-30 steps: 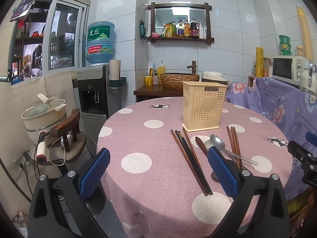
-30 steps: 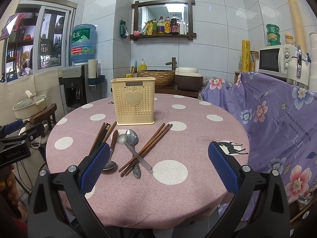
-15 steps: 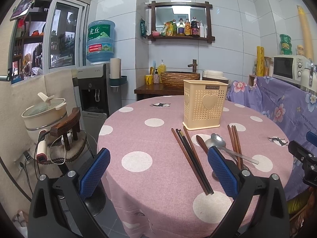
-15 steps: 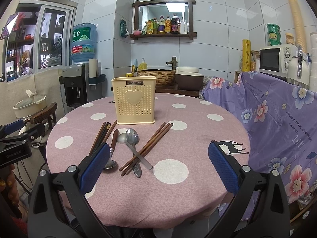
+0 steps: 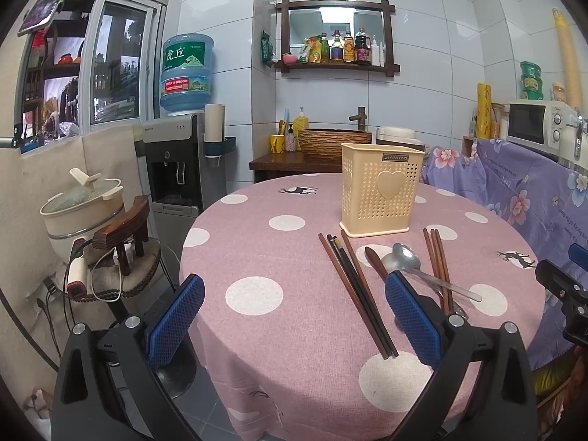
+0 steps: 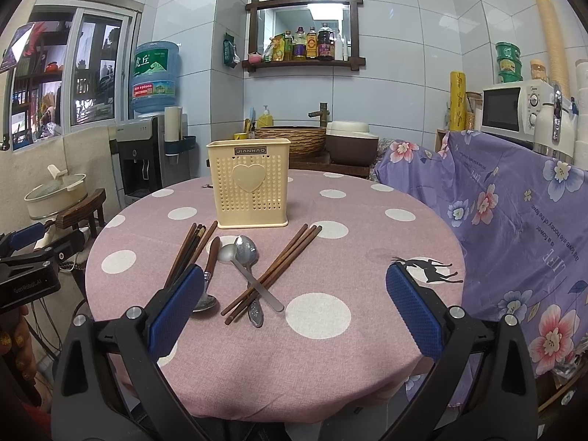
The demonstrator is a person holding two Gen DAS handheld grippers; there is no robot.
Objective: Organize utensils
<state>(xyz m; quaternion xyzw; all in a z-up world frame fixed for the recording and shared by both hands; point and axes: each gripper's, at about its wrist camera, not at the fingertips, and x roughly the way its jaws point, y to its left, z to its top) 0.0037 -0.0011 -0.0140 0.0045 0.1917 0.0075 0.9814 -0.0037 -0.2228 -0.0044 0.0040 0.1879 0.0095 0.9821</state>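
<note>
A cream perforated utensil holder point(image 5: 380, 194) point(image 6: 251, 183) stands upright on the round pink dotted table point(image 5: 275, 257) point(image 6: 367, 283). In front of it lie a bundle of dark chopsticks point(image 5: 352, 286) point(image 6: 187, 253), a wooden-handled spoon point(image 5: 375, 261) point(image 6: 209, 268), two metal spoons point(image 5: 422, 268) point(image 6: 246, 253) and brown chopsticks point(image 5: 437, 261) point(image 6: 275, 272) crossing them. My left gripper point(image 5: 294, 294) hovers open at the table's left front edge, holding nothing. My right gripper point(image 6: 294, 283) hovers open at the near edge, its left finger point(image 6: 176, 305) covering part of the wooden-handled spoon's bowl.
A water dispenser point(image 5: 176, 169) and a pot on a wooden stool point(image 5: 84, 205) stand left of the table. Purple floral cloth point(image 6: 514, 220) drapes furniture on the right, with a microwave point(image 6: 514, 110) above. A basin counter point(image 5: 330, 143) sits behind the holder.
Both views drift only slightly. The utensils and holder lie where they were, and both grippers stay open.
</note>
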